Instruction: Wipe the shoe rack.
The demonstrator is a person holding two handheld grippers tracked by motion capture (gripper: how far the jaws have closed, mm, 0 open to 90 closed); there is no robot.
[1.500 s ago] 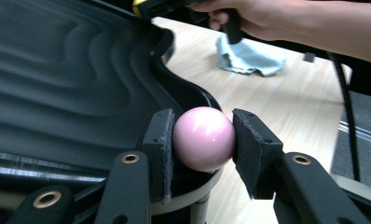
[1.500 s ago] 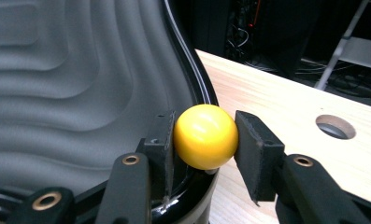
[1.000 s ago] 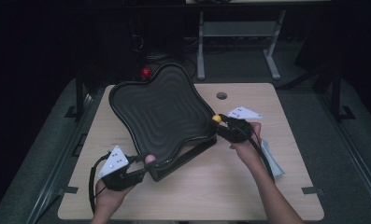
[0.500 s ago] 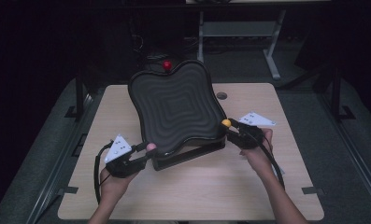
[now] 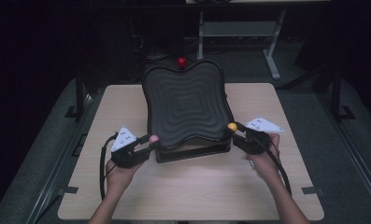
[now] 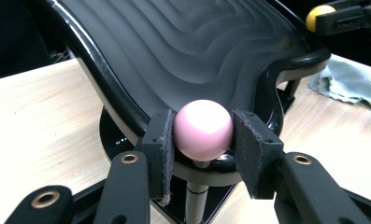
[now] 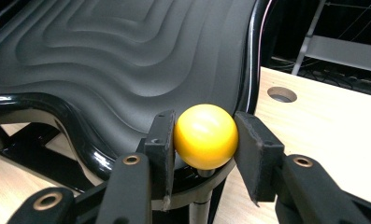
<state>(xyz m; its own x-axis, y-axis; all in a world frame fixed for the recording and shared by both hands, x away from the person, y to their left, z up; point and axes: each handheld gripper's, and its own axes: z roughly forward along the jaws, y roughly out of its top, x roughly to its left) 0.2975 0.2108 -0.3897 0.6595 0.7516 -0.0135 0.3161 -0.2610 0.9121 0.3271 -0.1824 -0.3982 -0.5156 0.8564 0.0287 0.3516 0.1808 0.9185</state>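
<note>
A black tray (image 5: 188,107) with rippled contours sits tilted on a black base (image 5: 192,153) on the wooden table (image 5: 127,107). A pink ball knob (image 5: 153,138) stands at its near left corner, a yellow ball knob (image 5: 232,126) at its near right, and a red one (image 5: 181,61) at the far edge. My left gripper (image 5: 150,142) is shut on the pink ball (image 6: 203,129), both pads pressed on its sides. My right gripper (image 5: 234,130) is shut on the yellow ball (image 7: 205,136) in the same way.
A green cloth (image 6: 351,84) lies on the table to the right of the tray. A round cable hole (image 7: 281,94) sits in the table's far right part. Dark floor and a metal frame (image 5: 272,46) lie beyond the table.
The tray has swung clockwise with both grippers holding its knobs. The red knob moved right, the left gripper moved inward and away, and the right gripper moved right and nearer.
</note>
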